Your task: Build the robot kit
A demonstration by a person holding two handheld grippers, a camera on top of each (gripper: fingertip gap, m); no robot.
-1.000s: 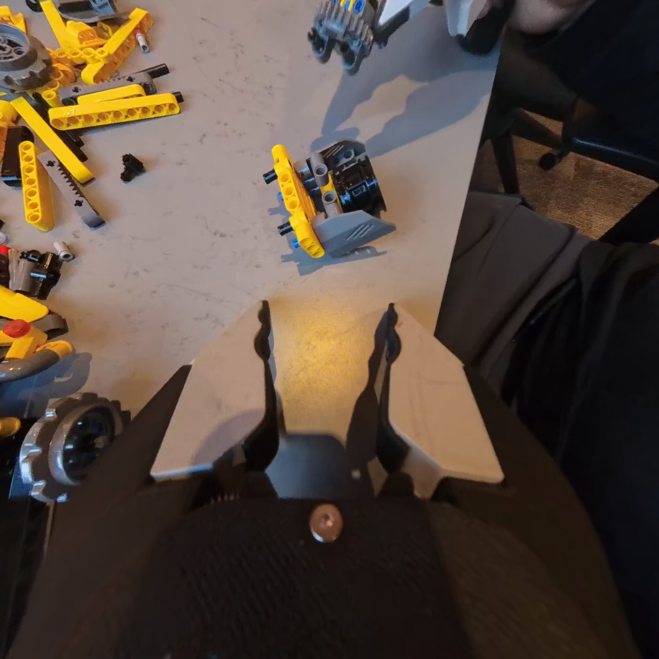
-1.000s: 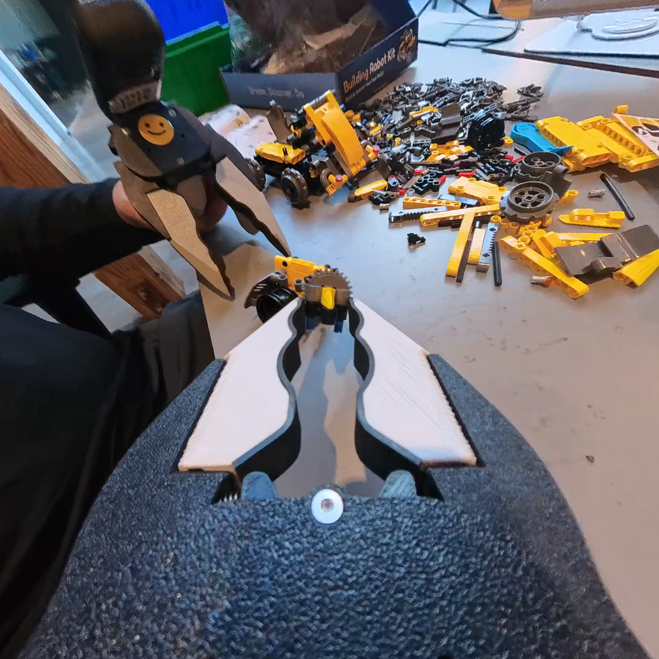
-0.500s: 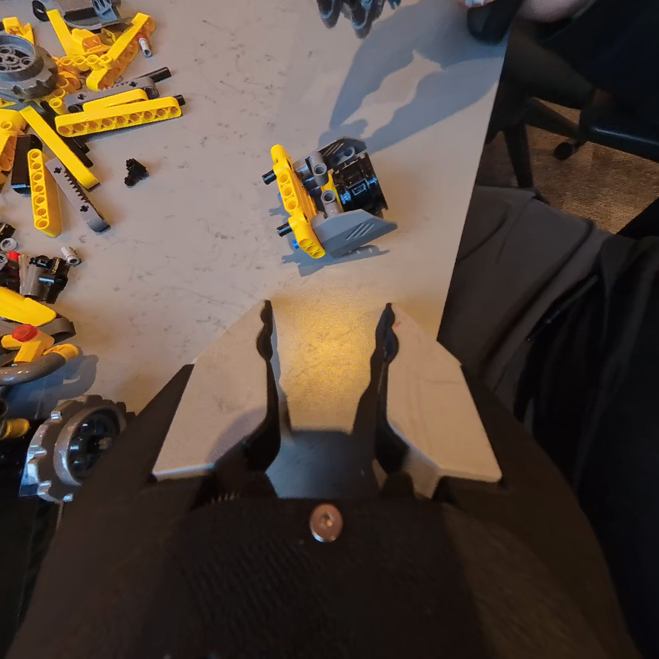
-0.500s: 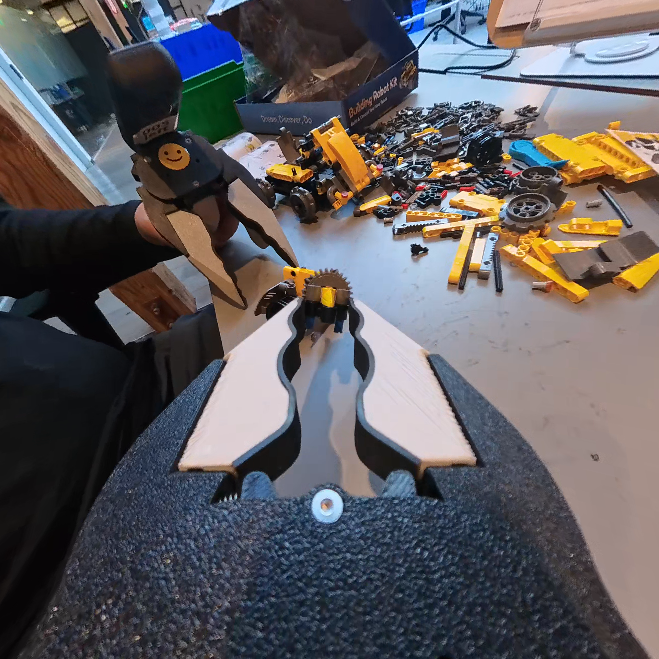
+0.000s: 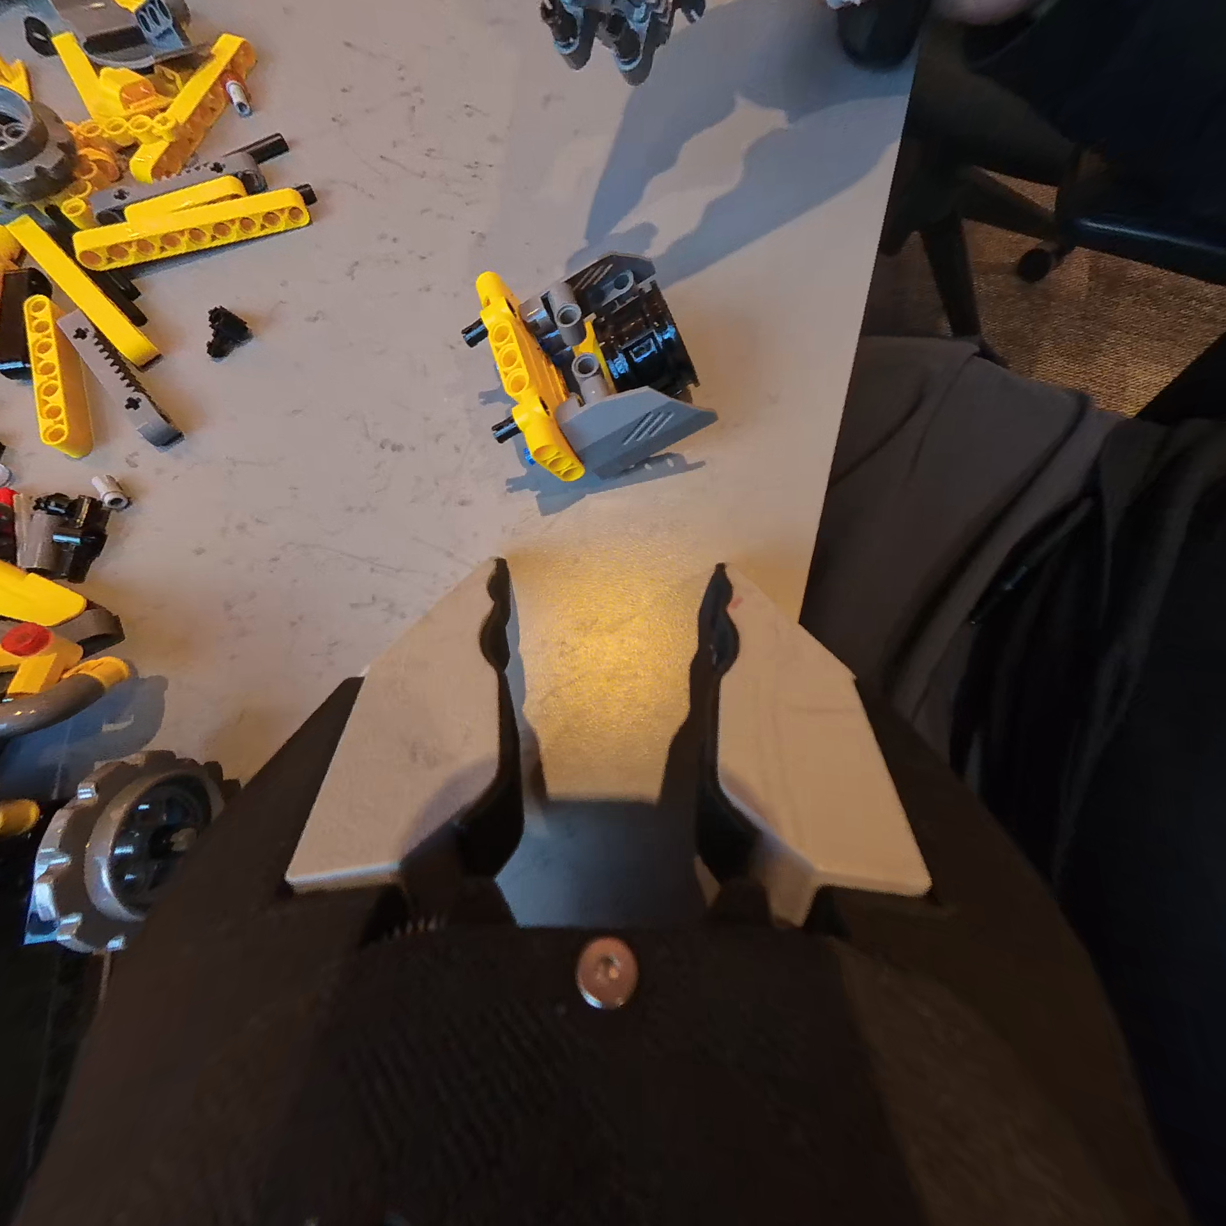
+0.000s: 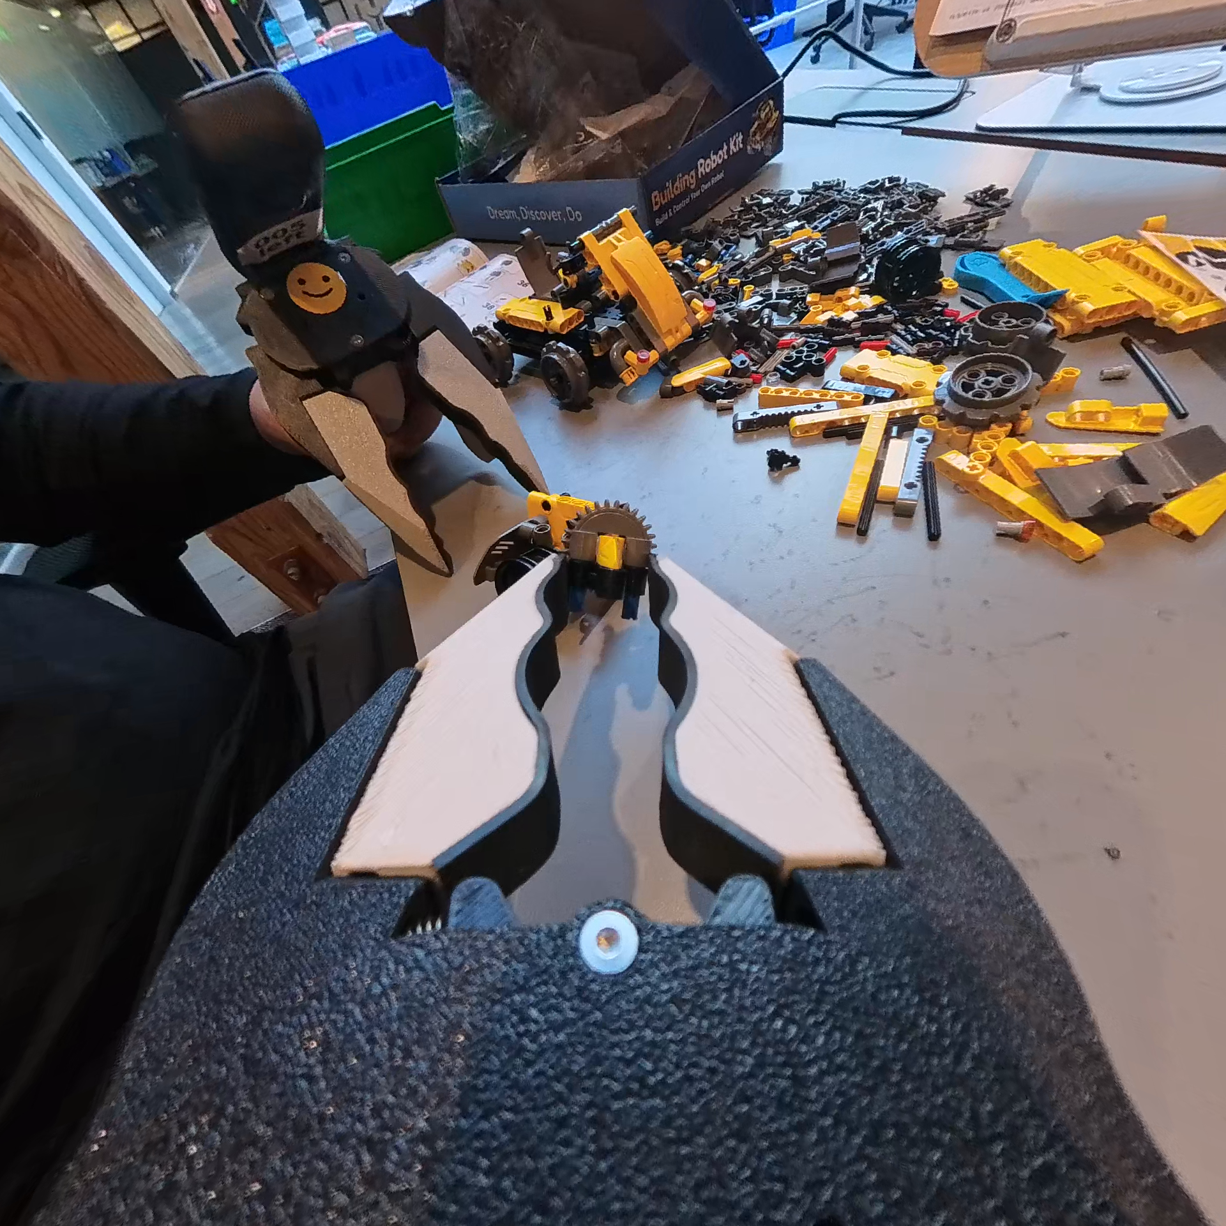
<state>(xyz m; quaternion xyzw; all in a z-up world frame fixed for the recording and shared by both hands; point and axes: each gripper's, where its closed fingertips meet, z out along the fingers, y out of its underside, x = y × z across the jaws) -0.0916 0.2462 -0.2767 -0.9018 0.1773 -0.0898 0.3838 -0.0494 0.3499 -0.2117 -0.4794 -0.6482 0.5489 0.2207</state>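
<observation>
The right tongs point(image 6: 607, 574) are clamped on a small toy-brick piece point(image 6: 607, 554) with a grey gear on top, held clear above the desk point(image 6: 929, 696), probably so that its underside stays free to work on. Just beyond it, near the desk's edge, a second small assembly point(image 5: 584, 371) of yellow, grey and black bricks lies by itself, well apart from the rest. The left tongs point(image 5: 607, 574) stand apart and empty above bare desk, pointing at that assembly without touching it; in the right wrist view they point(image 6: 491, 517) hang tilted down beside it. Farther back, loose yellow beams point(image 6: 869, 458), wheels point(image 6: 988, 391) and a half-built vehicle point(image 6: 597, 318) litter the pale grey top. Behind them stand an open dark-blue box point(image 6: 663, 179) and green and blue bins point(image 6: 385, 166).
</observation>
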